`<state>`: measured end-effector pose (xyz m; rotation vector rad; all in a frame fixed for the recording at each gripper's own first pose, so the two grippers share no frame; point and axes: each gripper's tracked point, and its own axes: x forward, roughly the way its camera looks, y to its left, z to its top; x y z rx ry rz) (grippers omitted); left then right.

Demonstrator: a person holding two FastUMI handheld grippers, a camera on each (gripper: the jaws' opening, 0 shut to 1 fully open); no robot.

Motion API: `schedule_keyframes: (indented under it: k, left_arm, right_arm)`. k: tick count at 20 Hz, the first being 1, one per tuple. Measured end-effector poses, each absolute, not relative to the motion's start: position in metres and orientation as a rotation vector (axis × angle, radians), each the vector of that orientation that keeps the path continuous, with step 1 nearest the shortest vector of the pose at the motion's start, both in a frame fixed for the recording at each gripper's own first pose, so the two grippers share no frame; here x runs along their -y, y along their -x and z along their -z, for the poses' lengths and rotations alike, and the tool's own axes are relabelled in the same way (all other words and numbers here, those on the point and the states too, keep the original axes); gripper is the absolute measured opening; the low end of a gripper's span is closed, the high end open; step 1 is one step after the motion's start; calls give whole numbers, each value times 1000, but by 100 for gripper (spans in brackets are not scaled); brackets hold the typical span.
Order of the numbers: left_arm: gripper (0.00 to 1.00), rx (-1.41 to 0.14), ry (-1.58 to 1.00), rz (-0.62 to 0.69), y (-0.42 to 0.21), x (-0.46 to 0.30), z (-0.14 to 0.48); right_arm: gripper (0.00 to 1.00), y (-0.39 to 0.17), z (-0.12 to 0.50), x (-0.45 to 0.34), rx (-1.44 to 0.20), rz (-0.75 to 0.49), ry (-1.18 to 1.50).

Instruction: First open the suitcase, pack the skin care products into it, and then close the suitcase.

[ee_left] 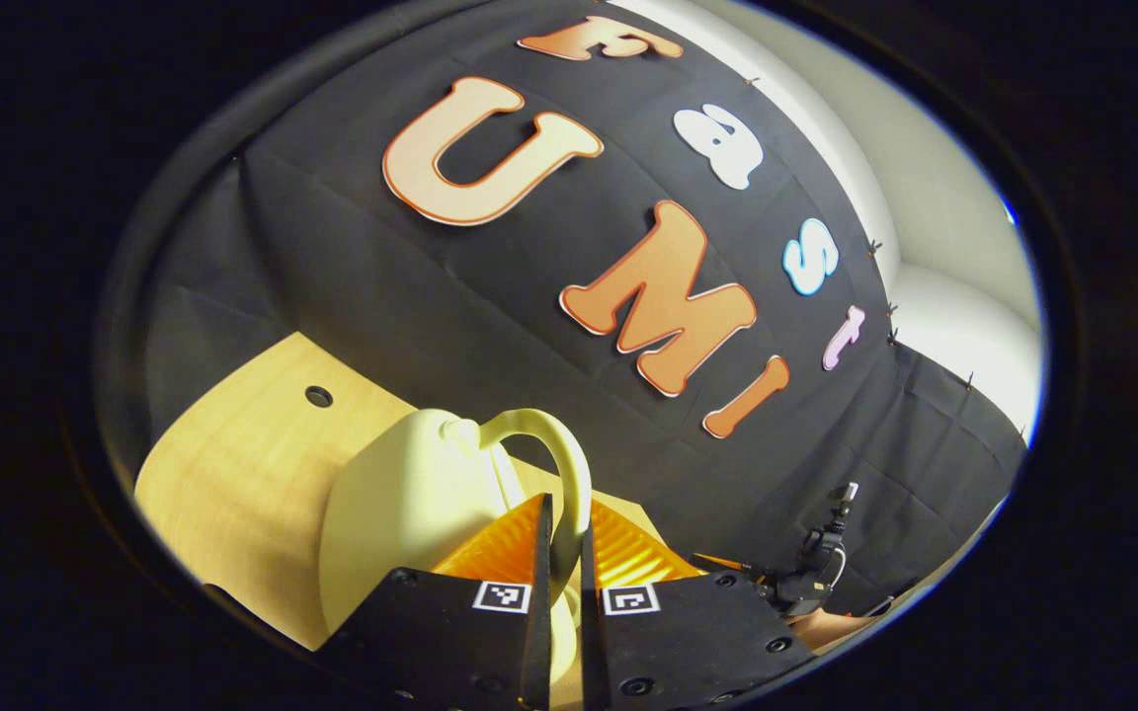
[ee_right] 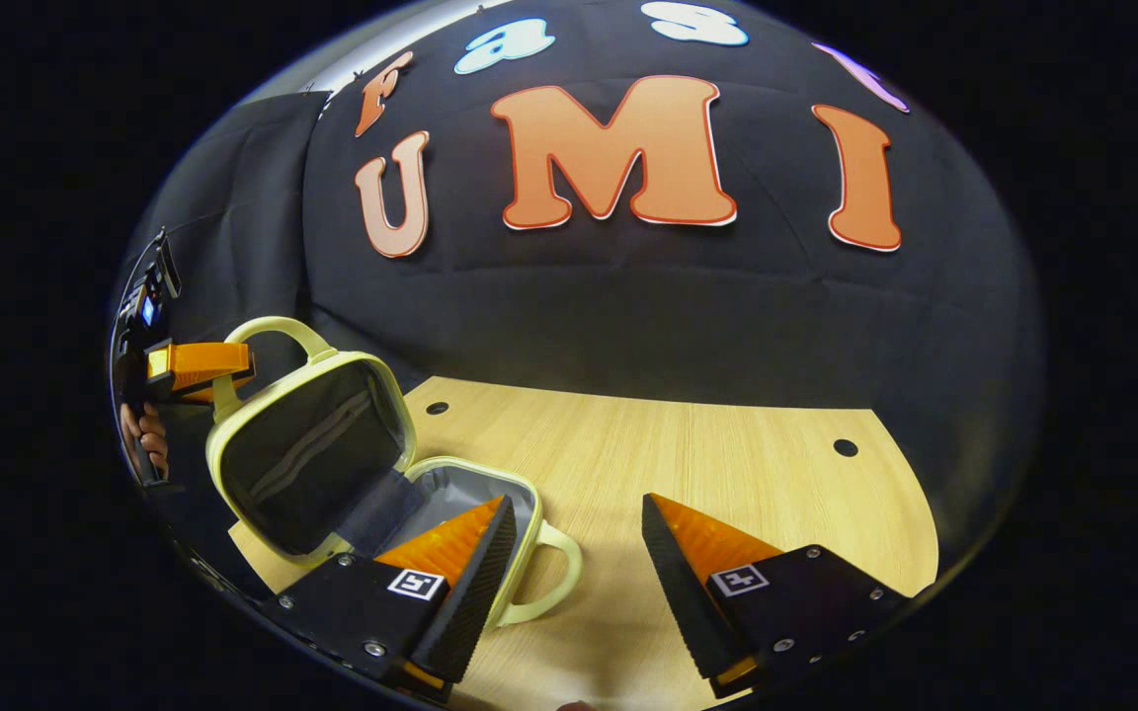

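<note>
1 suitcase [ee_right: 312, 464], pale yellow, open; 2 handles on it, one per half; 2 grippers: left gripper [ee_left: 561, 553] and right gripper [ee_right: 579, 553], 2 orange fingers [ee_right: 697, 538] each; 1 wooden tabletop [ee_right: 727, 464] with 2 dark holes; 1 hand [ee_right: 144, 434]

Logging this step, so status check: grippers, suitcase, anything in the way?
Left gripper shut on the lid handle. Right gripper open, empty. Suitcase open on the table. Nothing in the way.
</note>
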<state>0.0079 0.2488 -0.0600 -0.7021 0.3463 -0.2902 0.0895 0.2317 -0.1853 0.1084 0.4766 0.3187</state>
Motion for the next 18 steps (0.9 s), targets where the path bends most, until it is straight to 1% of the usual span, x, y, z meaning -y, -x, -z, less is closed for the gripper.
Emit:
schedule_keyframes:
  k: [6,11,15,18]
  left_arm:
    - [12,-404,676,306,-15,-183,70]
    - [12,-492,632,331,-17,-124,104]
    - [12,-580,497,312,-17,-88,140]
    - [12,-640,395,289,-11,-74,160]
  right_arm:
    - [83,-87,183,-188,-455,-312,-99]
    - [83,-89,191,-154,-450,-305,-107]
    - [84,-83,191,-135,-454,-294,-113]
    - [86,-81,204,-114,-481,-282,-101]
